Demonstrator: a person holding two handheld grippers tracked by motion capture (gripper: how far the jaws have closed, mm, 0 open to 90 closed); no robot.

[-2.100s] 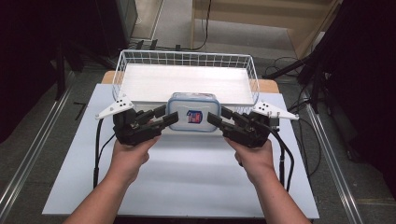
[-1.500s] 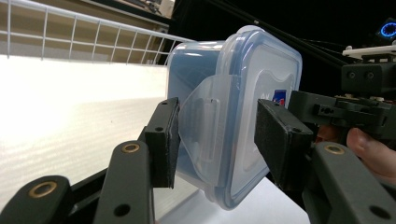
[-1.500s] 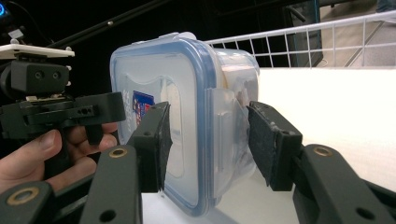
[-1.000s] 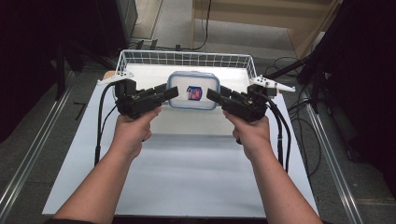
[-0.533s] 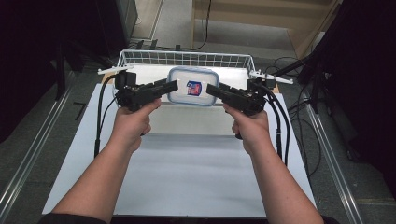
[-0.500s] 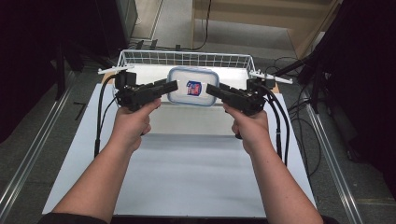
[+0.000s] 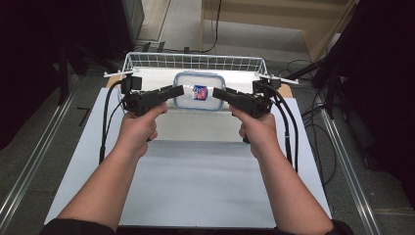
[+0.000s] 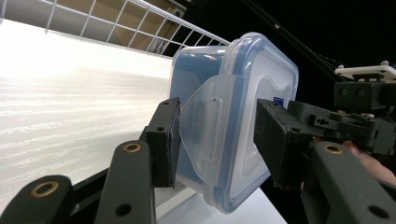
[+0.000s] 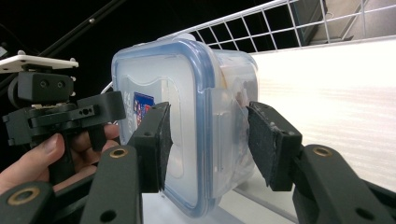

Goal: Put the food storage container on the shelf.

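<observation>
A clear plastic food container (image 7: 198, 90) with a blue-rimmed lid and a small red and blue label hangs level between my two grippers, over the floor of a white wire basket (image 7: 195, 56). My left gripper (image 7: 177, 90) clamps the container's left end. In the left gripper view its jaws (image 8: 217, 130) straddle the side latch, one pad under the base and one on the lid of the container (image 8: 243, 93). My right gripper (image 7: 218, 93) holds the opposite end. In the right gripper view its jaws (image 9: 210, 140) bracket the lid and base of the container (image 9: 187, 93).
The basket stands at the far edge of a white table board (image 7: 195, 186); its wire wall (image 9: 280, 18) rises behind the container. Cables trail from both grippers along the forearms. Metal rails (image 7: 29, 166) run along the floor on both sides, with dark equipment beyond.
Both grippers carried the container off the table board, away from the person and over the basket's near wall. It now sits lower, inside the basket's outline.
</observation>
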